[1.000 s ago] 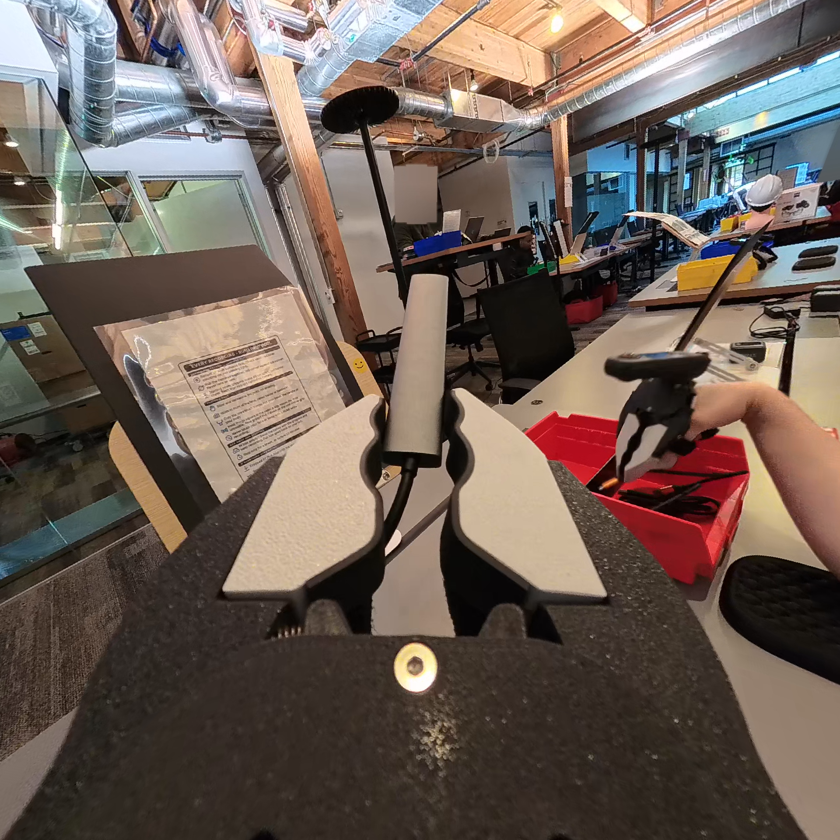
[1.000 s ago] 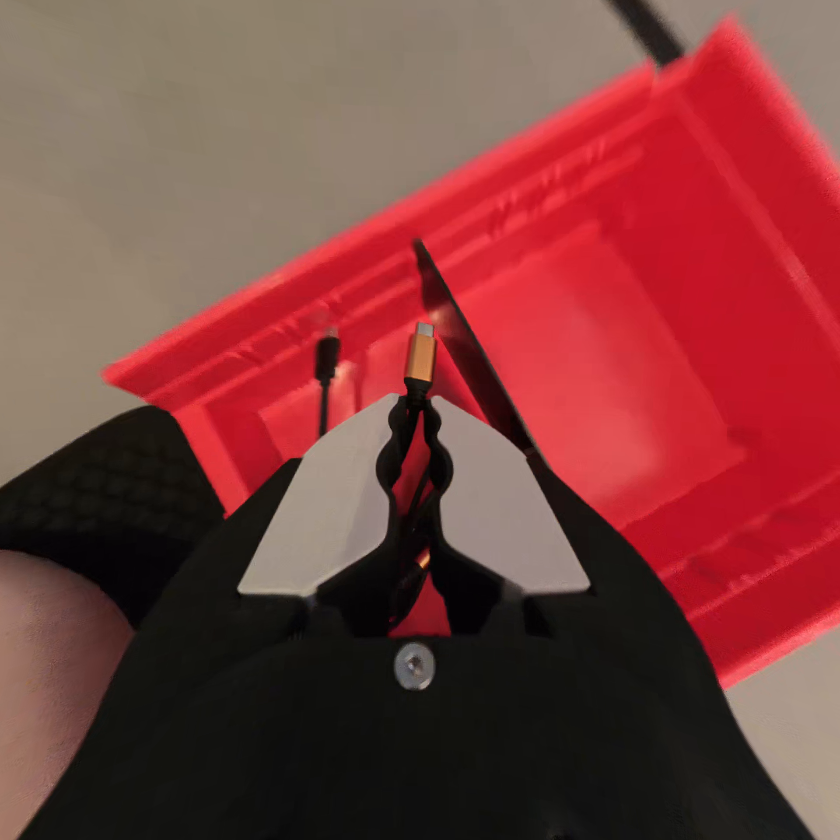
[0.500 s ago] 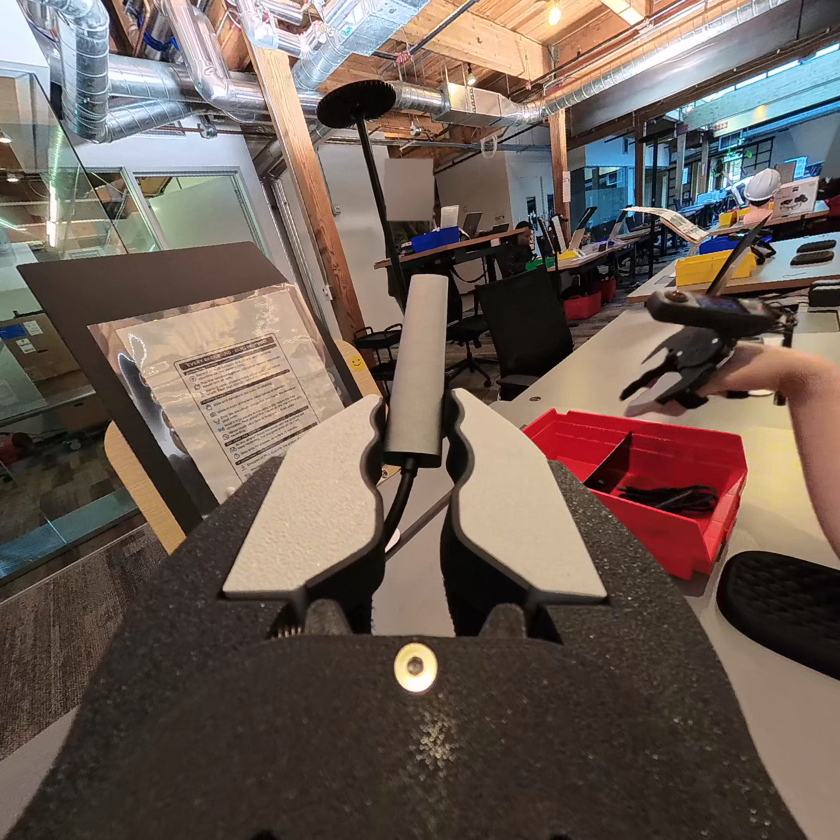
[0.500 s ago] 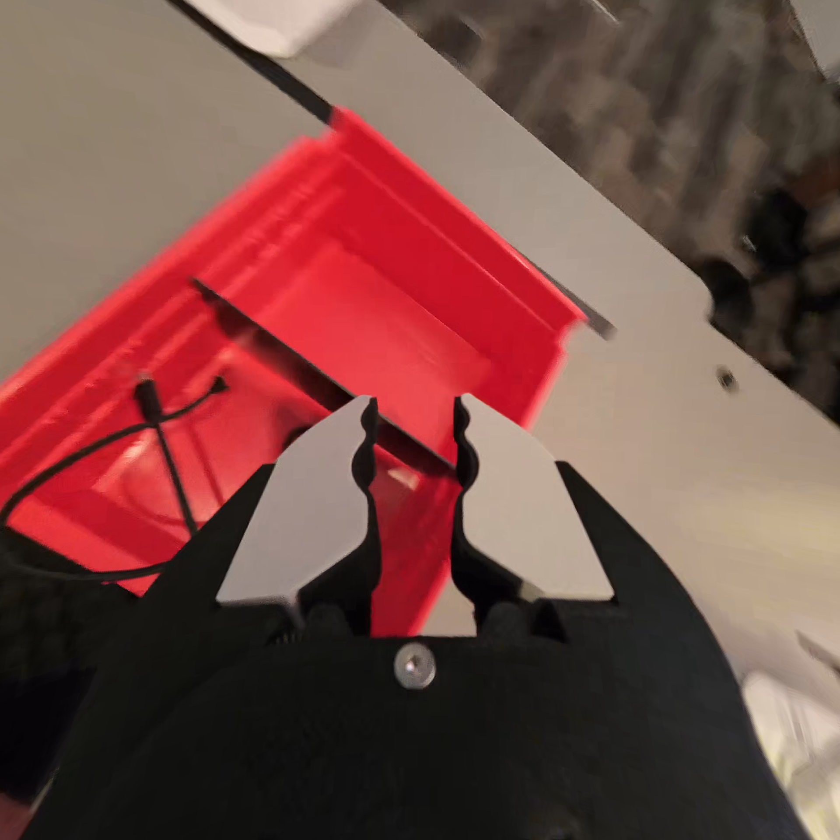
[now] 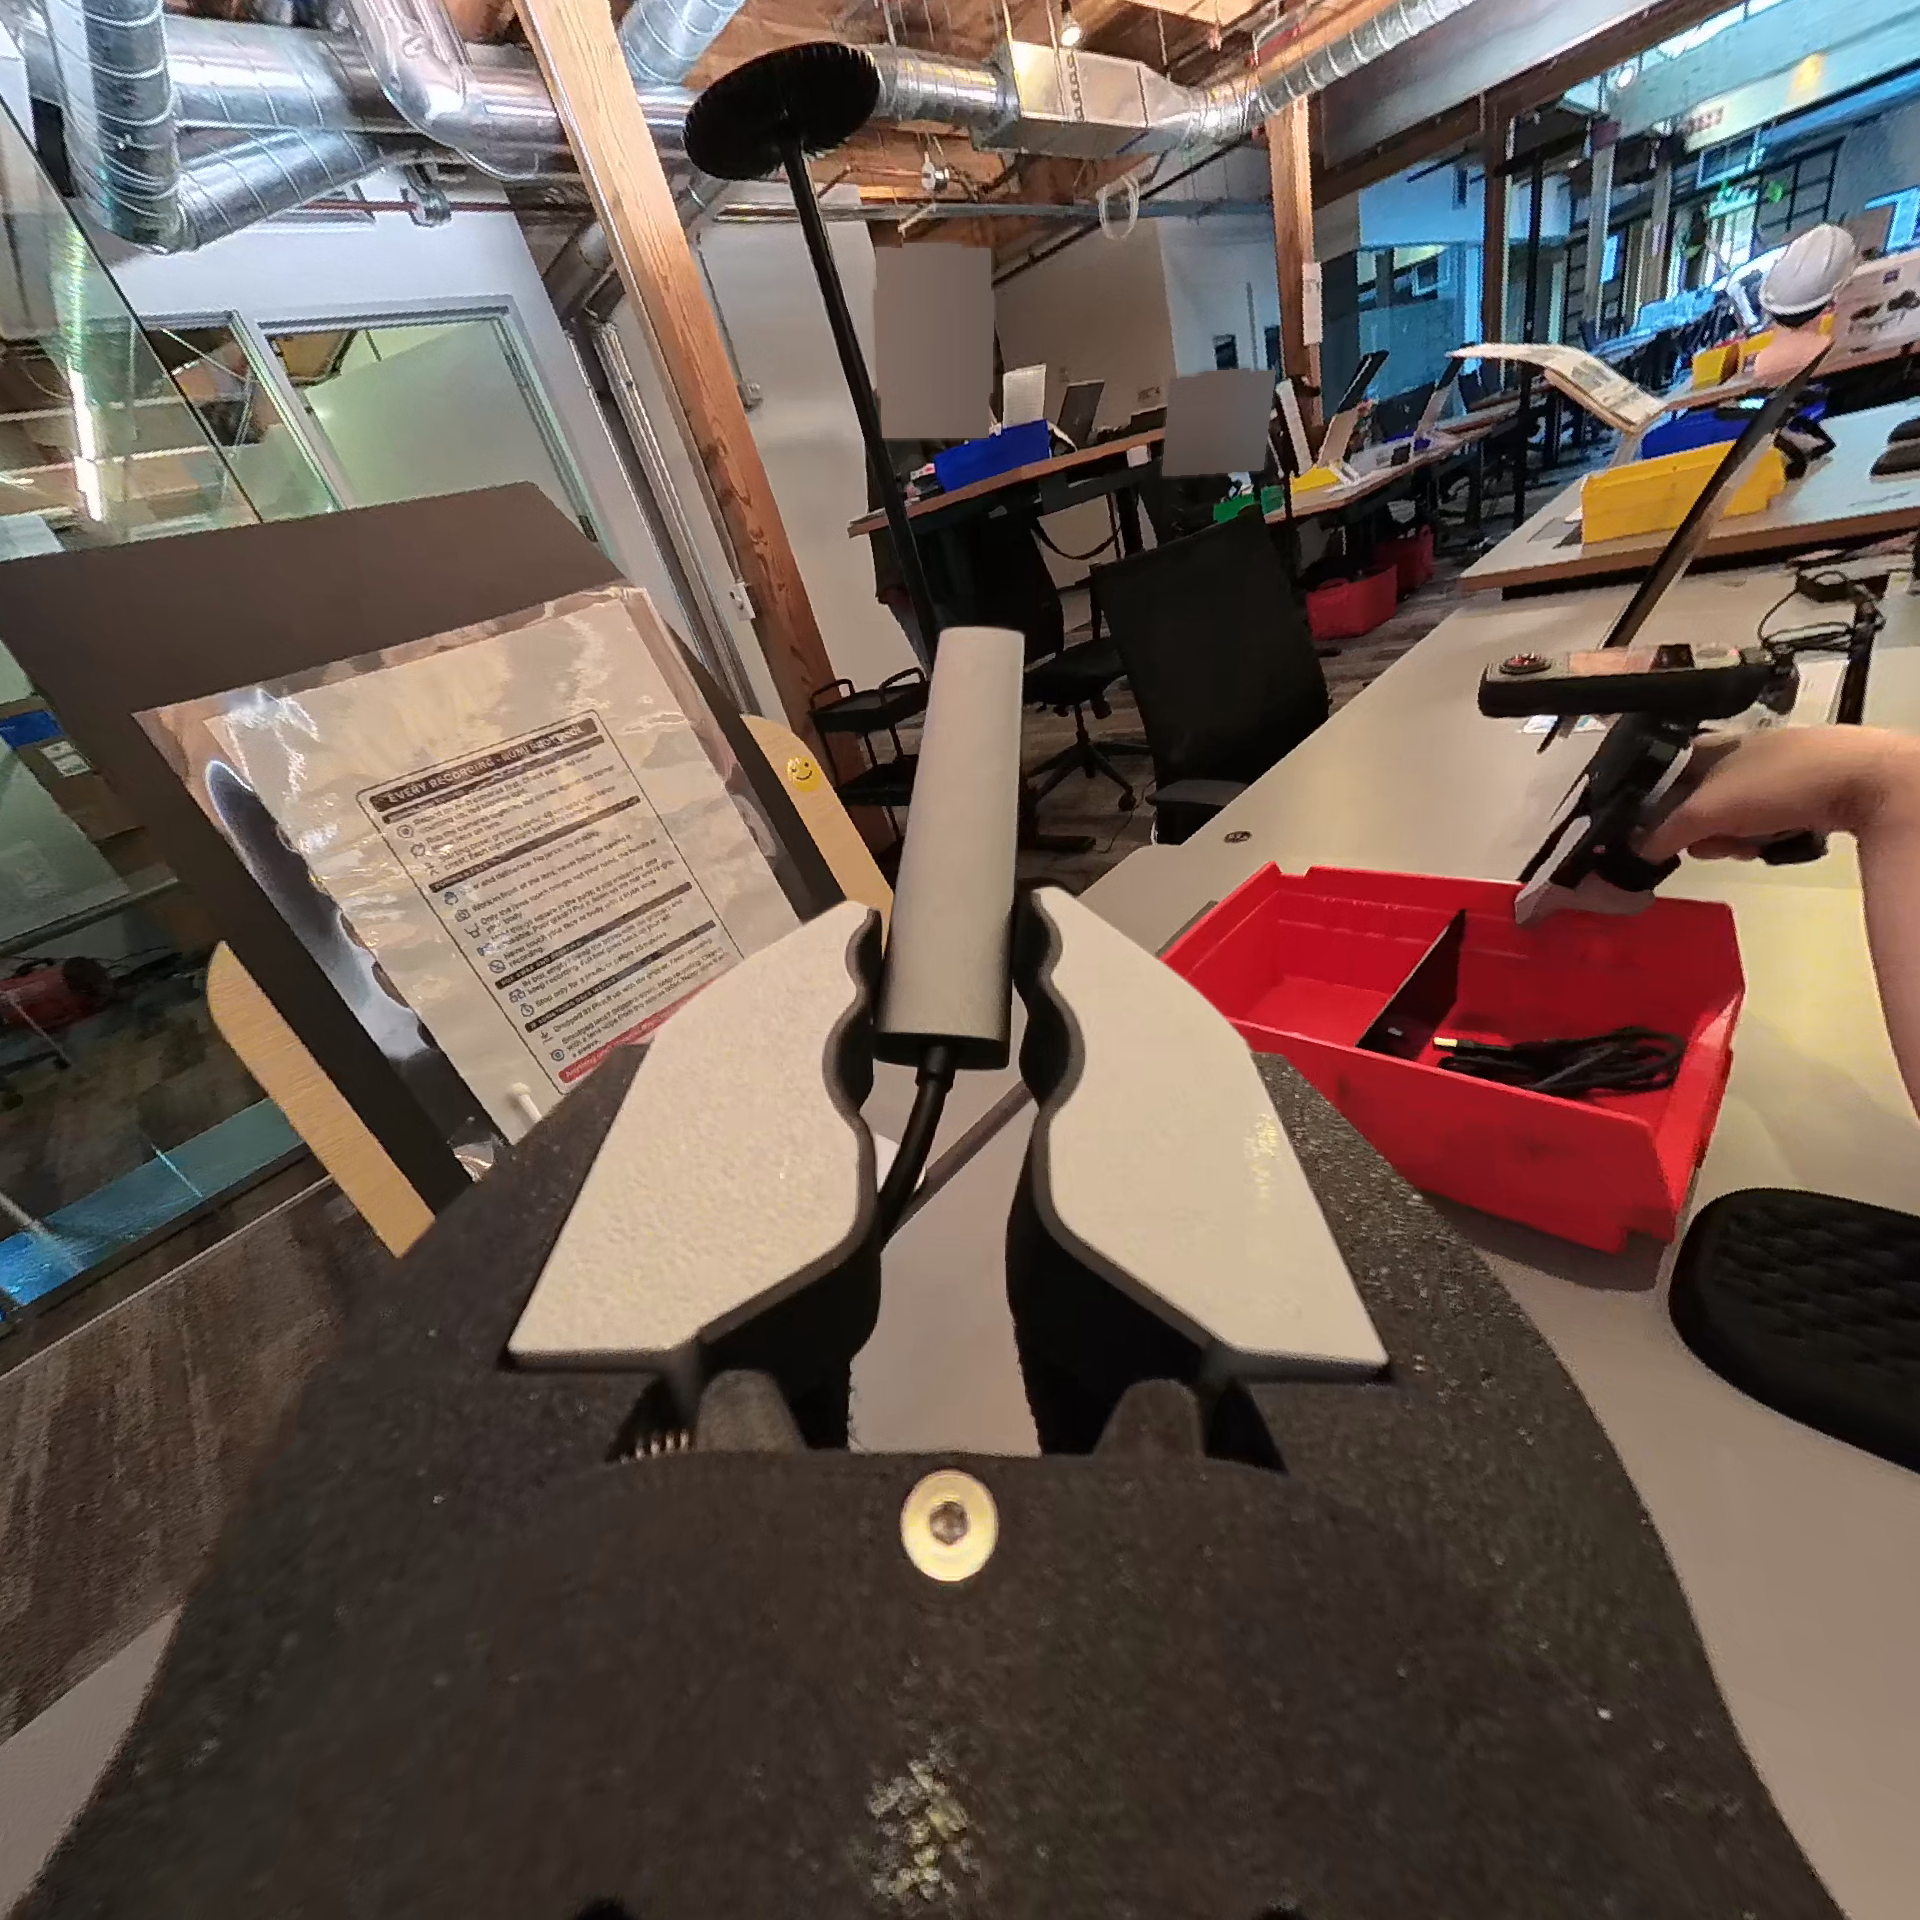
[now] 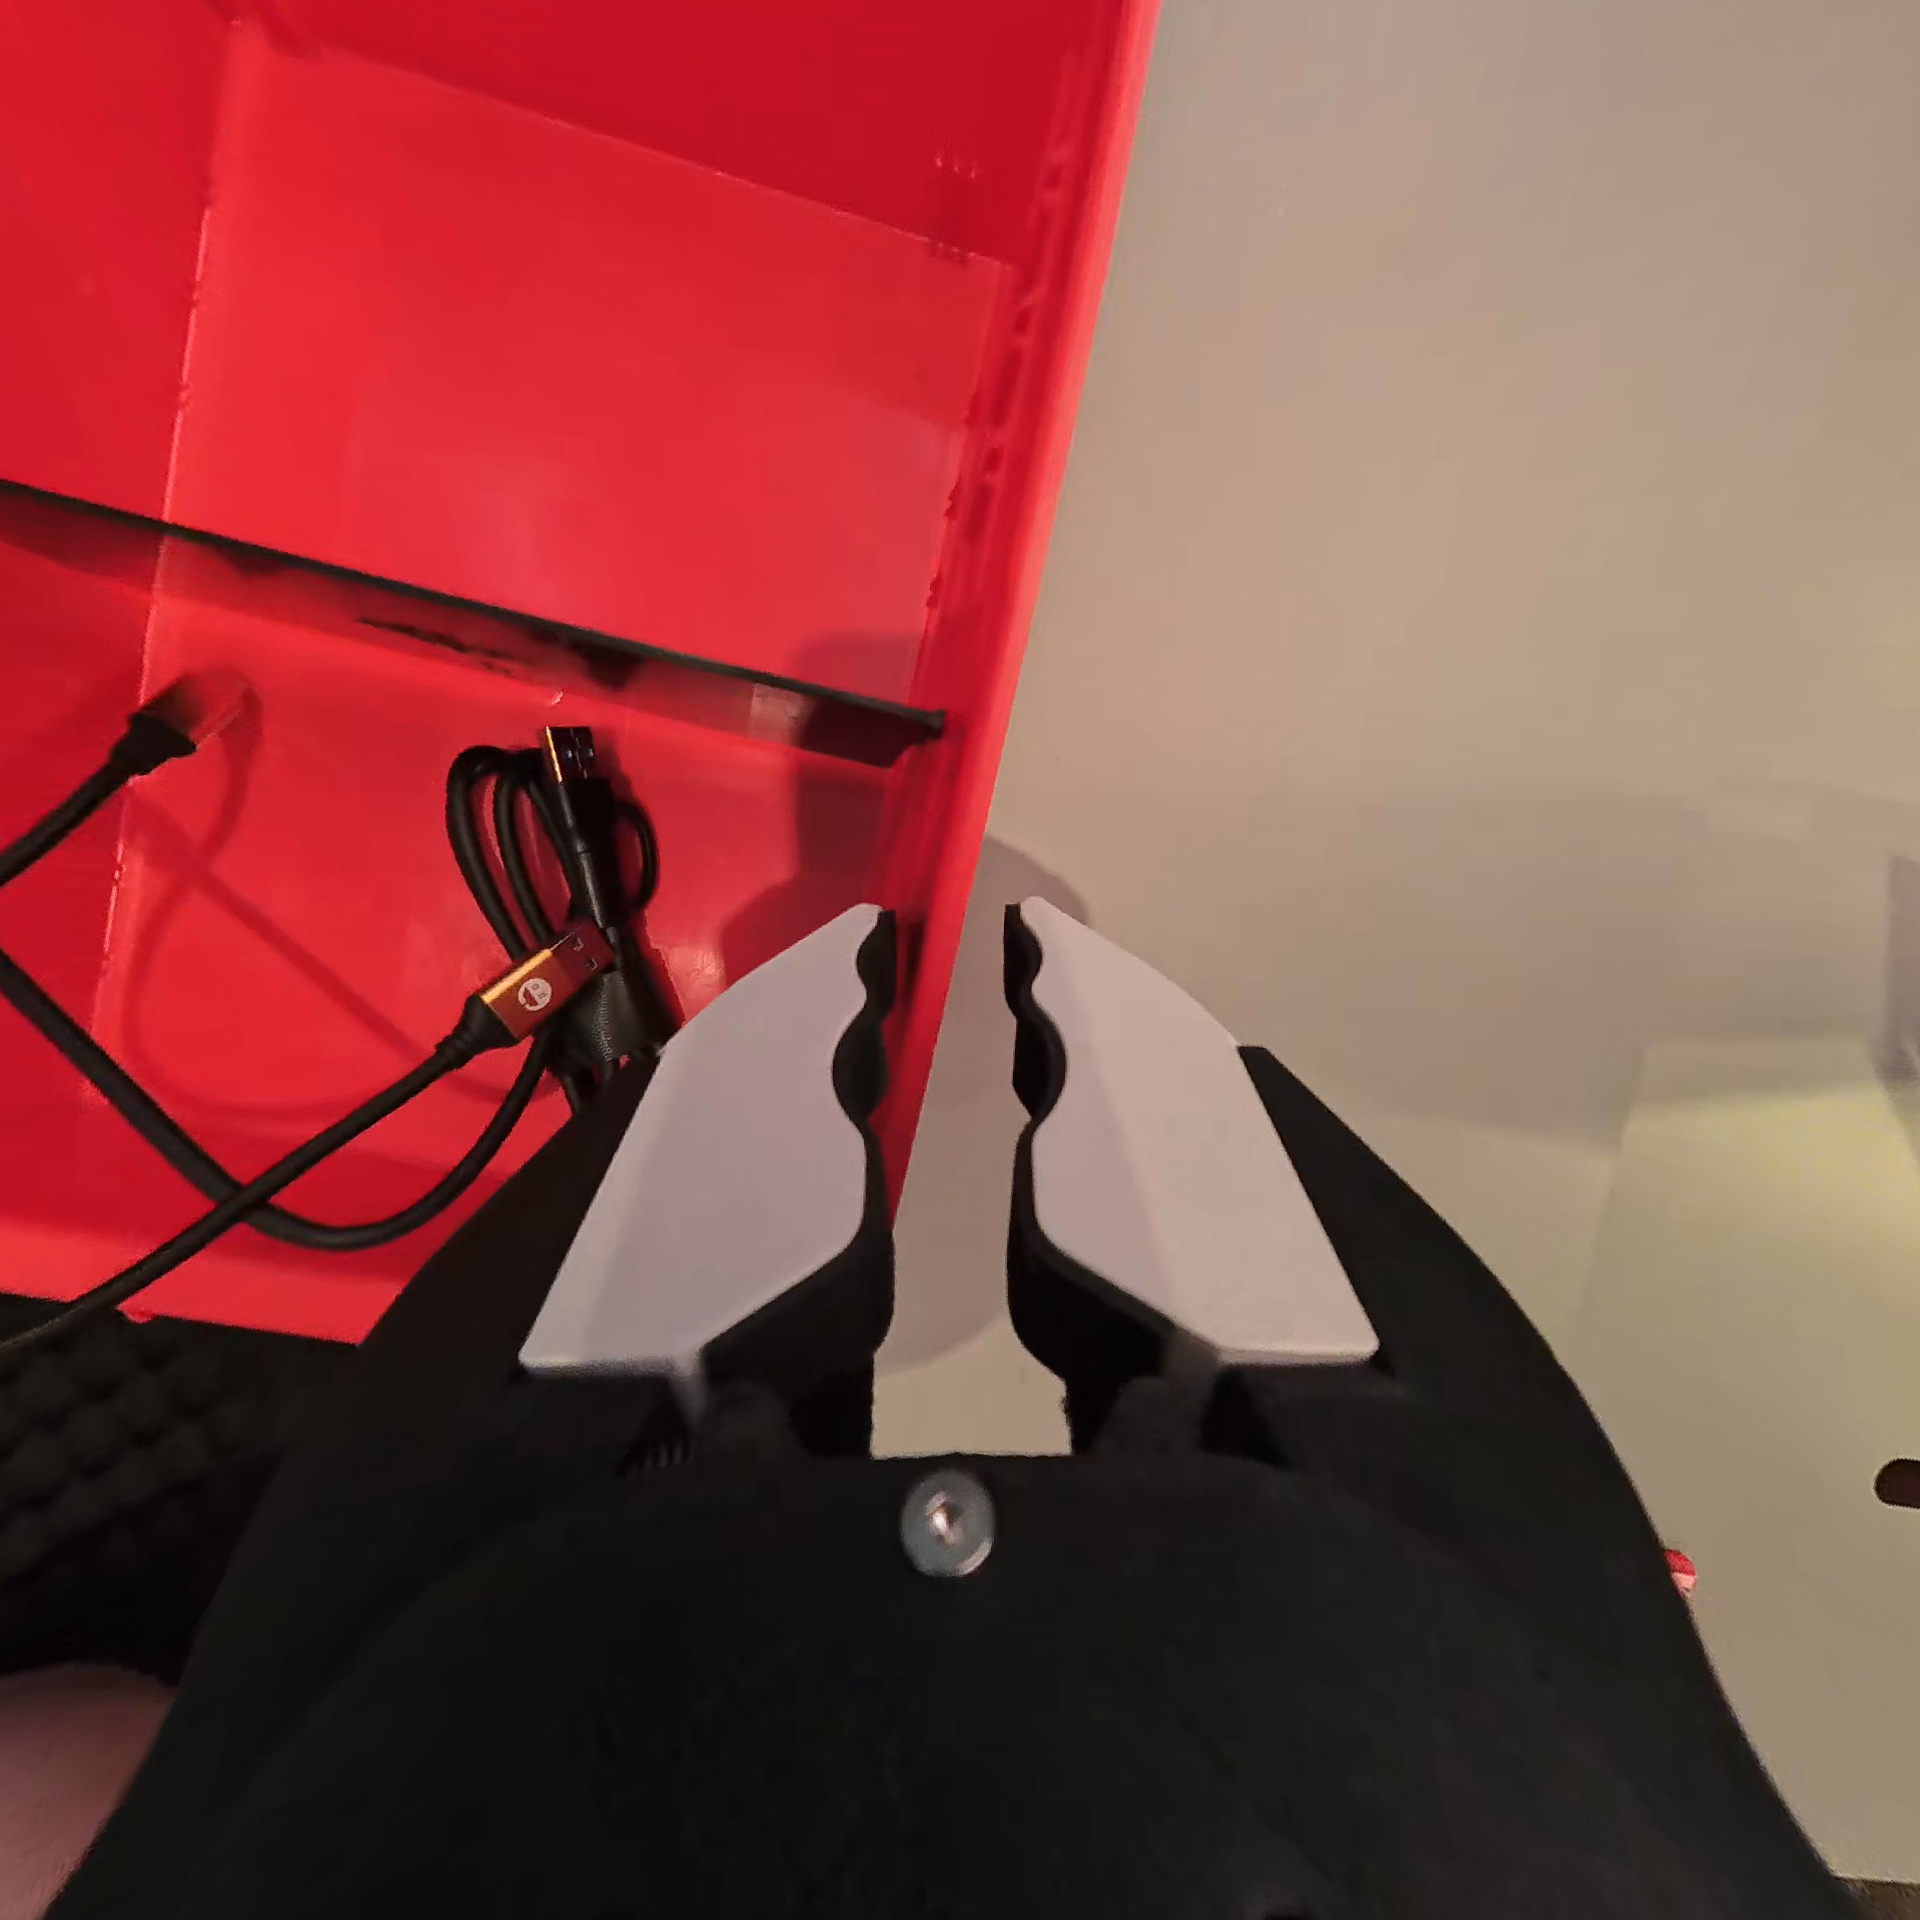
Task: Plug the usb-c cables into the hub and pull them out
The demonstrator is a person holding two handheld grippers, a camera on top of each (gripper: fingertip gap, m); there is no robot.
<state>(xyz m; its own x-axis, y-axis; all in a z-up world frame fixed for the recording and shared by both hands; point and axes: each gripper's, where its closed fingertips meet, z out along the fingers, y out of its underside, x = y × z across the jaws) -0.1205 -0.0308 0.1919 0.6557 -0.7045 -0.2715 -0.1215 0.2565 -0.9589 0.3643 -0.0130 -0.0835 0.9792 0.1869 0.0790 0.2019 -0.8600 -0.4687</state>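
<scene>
Presently the left gripper (image 5: pixel 943 966) is clamped on the grey hub (image 5: pixel 956 831), held upright above the table (image 5: pixel 1351 769), its own black lead hanging down between the fingers. No cable is seated in any port that shows. The right gripper (image 6: pixel 943 920) holds nothing, its jaws parted by a narrow gap, poised over the near wall of the red bin (image 6: pixel 997 520). The usb-c cables (image 6: pixel 551 914) lie loose in the bin's near compartment, on this side of a black divider (image 6: pixel 468 613); the far compartment shows nothing. Judged progress: no plugging visible now; whether earlier cycles are complete cannot be told. The hub's port faces are turned from both cameras, and the cables run out of frame, so their count is uncertain.
</scene>
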